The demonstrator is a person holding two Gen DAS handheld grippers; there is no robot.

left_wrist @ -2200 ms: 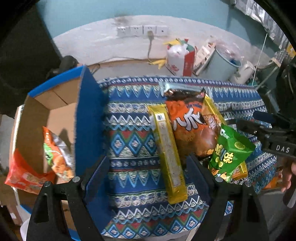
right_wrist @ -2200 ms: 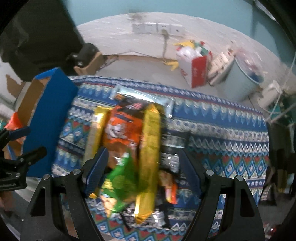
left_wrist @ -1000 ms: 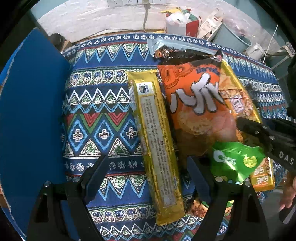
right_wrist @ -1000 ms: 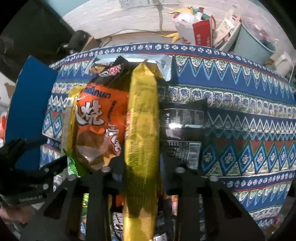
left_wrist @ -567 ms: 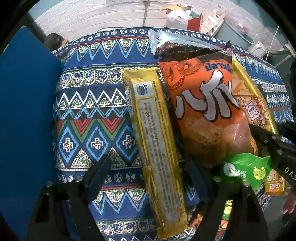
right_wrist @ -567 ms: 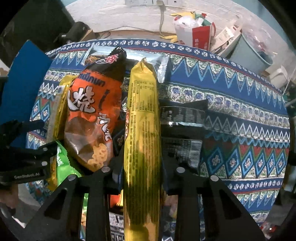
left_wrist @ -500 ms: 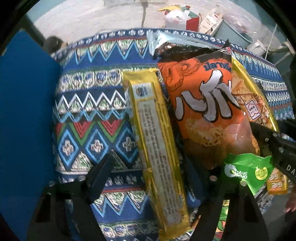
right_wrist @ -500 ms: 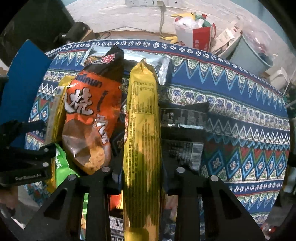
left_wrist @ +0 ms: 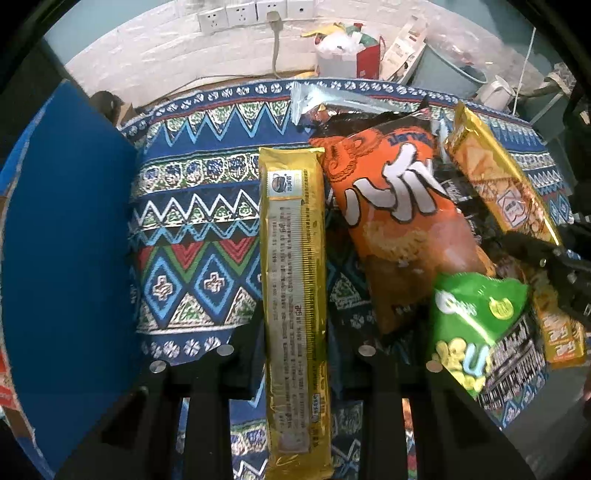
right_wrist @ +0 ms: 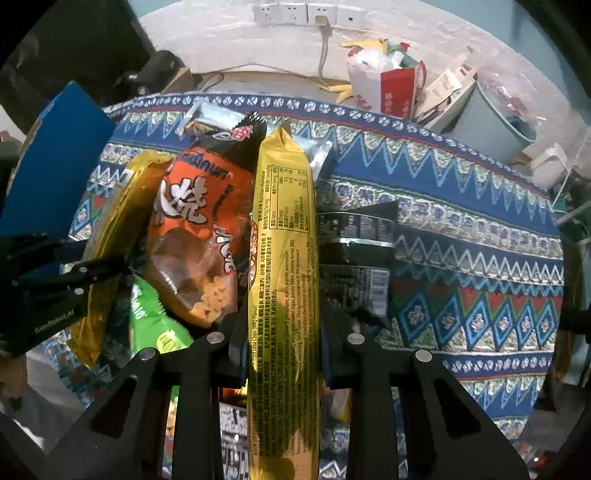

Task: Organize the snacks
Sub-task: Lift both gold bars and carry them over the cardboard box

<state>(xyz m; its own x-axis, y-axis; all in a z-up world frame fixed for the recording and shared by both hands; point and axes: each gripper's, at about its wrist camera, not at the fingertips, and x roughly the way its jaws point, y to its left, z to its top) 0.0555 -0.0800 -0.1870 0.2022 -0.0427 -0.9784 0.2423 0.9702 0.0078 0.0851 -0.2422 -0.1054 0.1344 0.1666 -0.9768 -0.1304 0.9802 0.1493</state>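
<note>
Now both grippers are closed on long gold snack packs that lie lengthwise among a pile of snacks on the desk, which is covered by a patterned blue cloth [left_wrist: 192, 236].

Seen from the left wrist, the left gripper [left_wrist: 295, 354] has its fingers [left_wrist: 243, 347] clamped on either side of a gold pack with a silver label strip [left_wrist: 293, 280]. This pack runs from the near edge toward the far side, at the left of the pile. Just right of it lies an orange chip bag [left_wrist: 402, 225], partly over a black packet. A green bag [left_wrist: 472, 317] sits at the near right, overlapping the orange bag's near end. Far left stands a blue box flap [left_wrist: 66, 229].

Seen from the right wrist, the right gripper [right_wrist: 282, 343] has its fingers [right_wrist: 334, 347] pressed against both sides of a second gold pack [right_wrist: 284, 236], printed with small text, which lies over the middle of the pile. The orange chip bag touches its left side, and a black packet [right_wrist: 356, 254] lies just to its right. The left gripper shows at the left edge of this view, on the other gold pack.

Beyond the far edge of the desk are a white wall with sockets [right_wrist: 306, 13], a red and white bag [right_wrist: 388, 81] and a pale bucket [right_wrist: 491, 122].
</note>
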